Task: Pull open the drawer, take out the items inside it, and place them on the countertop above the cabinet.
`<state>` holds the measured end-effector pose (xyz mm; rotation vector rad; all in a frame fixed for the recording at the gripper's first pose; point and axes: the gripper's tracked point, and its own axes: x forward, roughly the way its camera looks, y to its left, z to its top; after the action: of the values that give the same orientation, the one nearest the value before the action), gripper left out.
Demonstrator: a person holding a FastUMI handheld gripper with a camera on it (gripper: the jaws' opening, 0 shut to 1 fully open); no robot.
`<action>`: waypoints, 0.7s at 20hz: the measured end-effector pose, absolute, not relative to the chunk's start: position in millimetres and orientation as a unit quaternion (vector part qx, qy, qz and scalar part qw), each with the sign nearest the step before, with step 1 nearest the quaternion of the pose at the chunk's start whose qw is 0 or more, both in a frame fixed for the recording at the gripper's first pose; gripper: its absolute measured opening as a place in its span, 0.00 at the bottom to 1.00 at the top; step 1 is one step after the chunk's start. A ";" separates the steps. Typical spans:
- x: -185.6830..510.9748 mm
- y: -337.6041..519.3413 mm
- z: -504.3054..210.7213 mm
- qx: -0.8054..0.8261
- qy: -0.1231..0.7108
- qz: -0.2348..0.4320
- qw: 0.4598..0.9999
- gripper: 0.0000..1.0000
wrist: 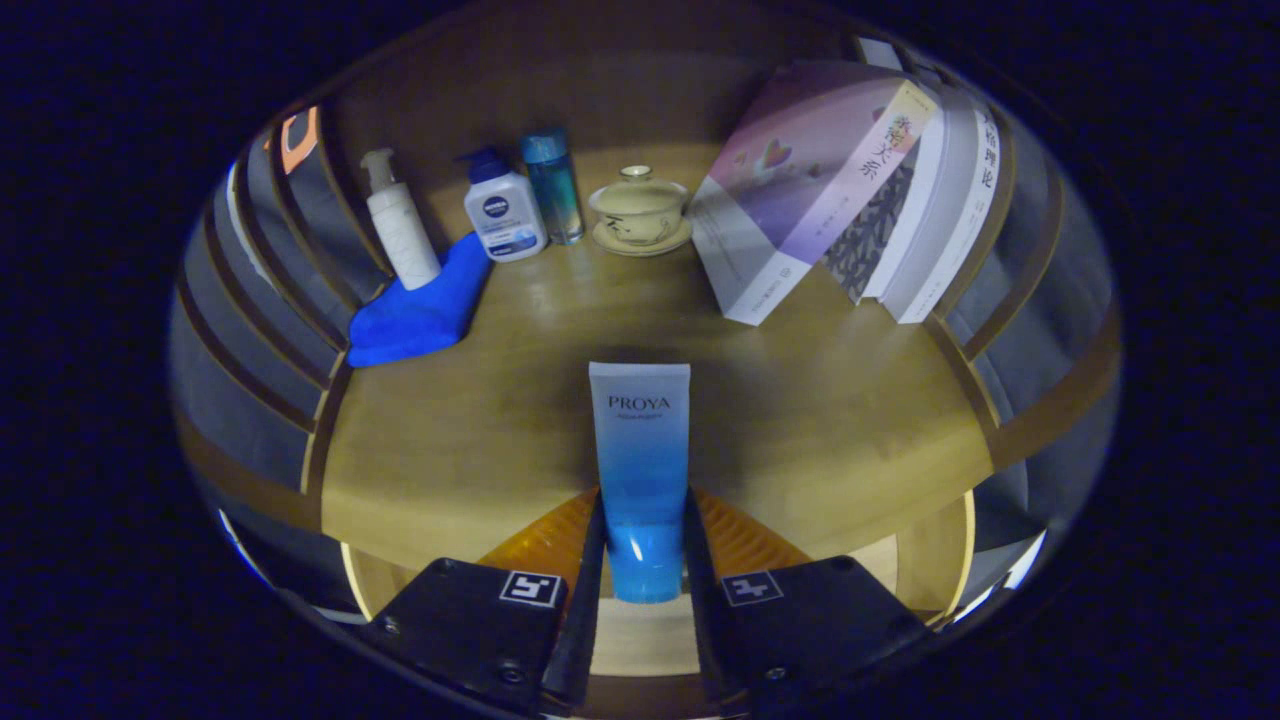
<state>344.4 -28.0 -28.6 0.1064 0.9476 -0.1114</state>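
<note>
A blue-and-white cosmetic tube (640,470) stands cap down between my fingers. My gripper (642,545) is shut on its lower part, with both fingers (592,560) pressing its sides. The tube hangs over the near part of the wooden countertop (480,440), its flat crimped end pointing away from me. Below the counter's front edge a pale wooden surface (640,630) shows between my fingers; I cannot tell whether it is the drawer.
At the back of the countertop stand a white pump bottle (400,225), a white-and-blue pump bottle (500,210), a teal bottle (553,190) and a lidded tea bowl on a saucer (640,210). A blue cloth (420,310) lies at the left. Leaning books (840,190) fill the right.
</note>
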 end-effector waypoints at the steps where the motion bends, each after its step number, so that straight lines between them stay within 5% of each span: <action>1: 348.6 -28.4 -32.7 0.051 0.452 -0.055 0.889 0.45; 14: 326.7 -30.9 -9.4 0.066 0.370 -0.029 0.926 0.61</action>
<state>326.7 -30.9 -9.4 0.1348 0.7590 -0.0593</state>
